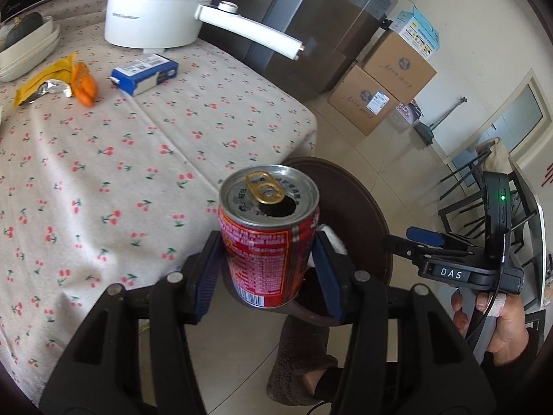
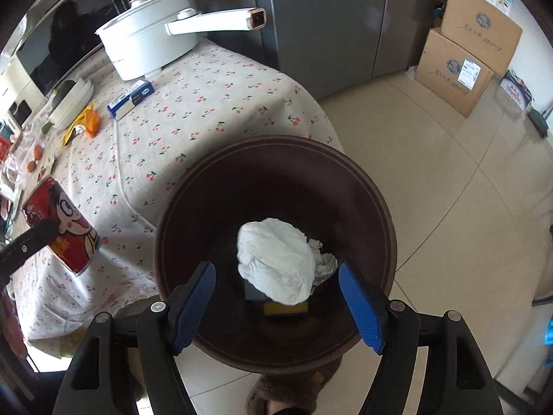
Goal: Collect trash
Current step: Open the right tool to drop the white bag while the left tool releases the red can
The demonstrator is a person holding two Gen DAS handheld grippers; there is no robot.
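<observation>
A red drink can (image 1: 269,242) with an opened pull tab stands upright between my left gripper's (image 1: 268,252) blue pads, which press on its sides. It hangs past the table's edge, over the rim of a round dark brown bin (image 1: 363,207). The right wrist view shows the same can (image 2: 62,231) at the left. My right gripper (image 2: 276,269) is open above the bin (image 2: 380,207). Nothing is between its pads. Below them, inside the bin, lies a crumpled white tissue (image 2: 276,263) on a yellow and dark packet (image 2: 287,307).
On the cherry-print tablecloth (image 1: 103,173) lie a blue carton (image 1: 145,74), a yellow wrapper (image 1: 45,83) and orange peel (image 1: 84,86). A white pot (image 1: 159,7) pokes its long handle over the edge. Cardboard boxes (image 1: 380,83) stand by the wall. A slippered foot (image 1: 300,373) is beside the bin.
</observation>
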